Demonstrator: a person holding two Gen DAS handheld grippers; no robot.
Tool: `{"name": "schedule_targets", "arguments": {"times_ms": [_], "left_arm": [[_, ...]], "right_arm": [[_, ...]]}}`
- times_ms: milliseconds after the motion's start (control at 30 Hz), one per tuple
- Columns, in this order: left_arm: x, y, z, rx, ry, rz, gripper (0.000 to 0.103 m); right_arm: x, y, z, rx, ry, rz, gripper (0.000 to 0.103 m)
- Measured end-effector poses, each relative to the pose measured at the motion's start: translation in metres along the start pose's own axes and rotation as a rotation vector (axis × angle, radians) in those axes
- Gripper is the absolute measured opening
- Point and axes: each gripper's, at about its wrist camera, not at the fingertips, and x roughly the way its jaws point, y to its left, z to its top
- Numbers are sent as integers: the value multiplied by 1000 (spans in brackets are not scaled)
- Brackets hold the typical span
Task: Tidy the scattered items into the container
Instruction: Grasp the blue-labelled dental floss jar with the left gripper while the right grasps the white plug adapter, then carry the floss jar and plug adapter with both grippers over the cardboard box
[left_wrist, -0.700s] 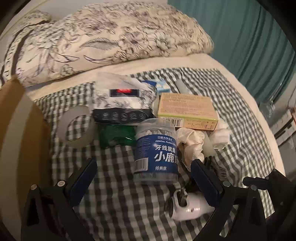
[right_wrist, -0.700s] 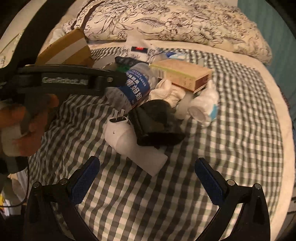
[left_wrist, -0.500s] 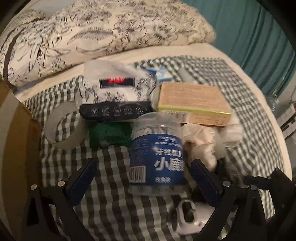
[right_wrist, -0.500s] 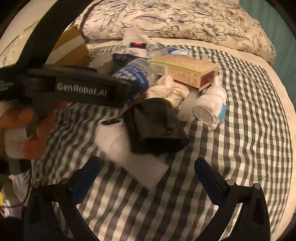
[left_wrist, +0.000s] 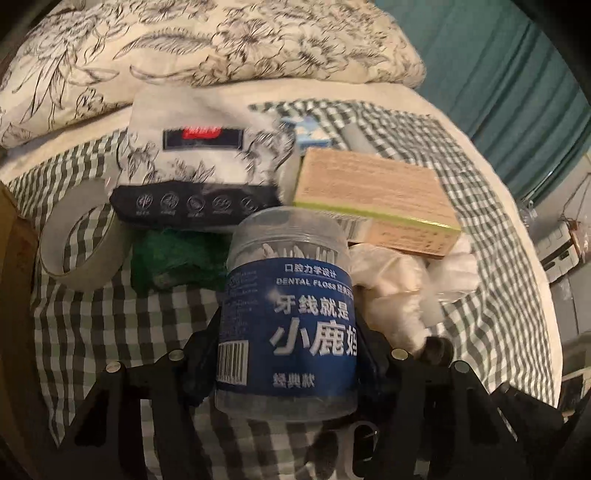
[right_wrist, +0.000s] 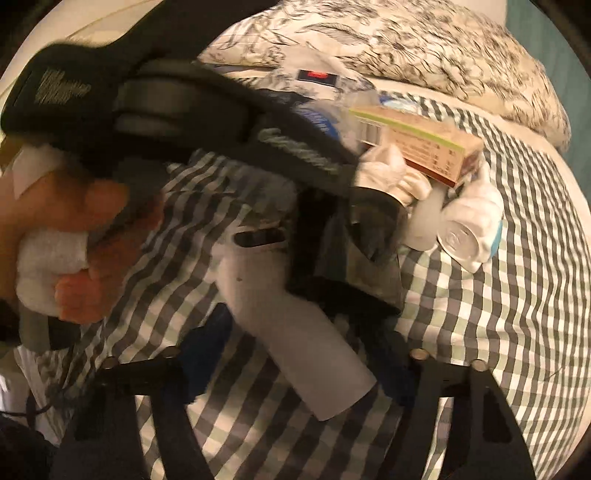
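A clear dental floss jar with a blue label lies on the checked cloth. My left gripper is shut on it, one finger pressed against each side. My right gripper straddles a white plug-in charger that lies slantwise under a black cloth. Its jaws stand partly closed, and checked cloth still shows between the left pad and the charger. In the right wrist view the left gripper's black body crosses the top, held by a hand.
A tape roll, a tissue pack, a green bundle, a tan box and a white rag crowd behind the jar. A white bottle lies further right. A cardboard box edges the left. A floral pillow lies behind.
Both grippers have moved forward and down and narrowed their jaws. The left one has closed on the dental floss jar; the right one now straddles the white charger.
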Motion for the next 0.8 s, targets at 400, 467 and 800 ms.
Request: {"name": "schedule_targets", "arguments": {"times_ms": [400, 467, 800], "left_arm": [[-36, 10, 0, 11, -70, 50, 62], [-47, 14, -1, 0, -88, 57, 62], [-127, 19, 1, -51, -215, 108, 62]], "right_arm": [[-13, 13, -6, 28, -13, 93, 43], [-19, 11, -6, 51, -32, 93, 43], [-78, 18, -4, 112, -172, 57, 43]]}}
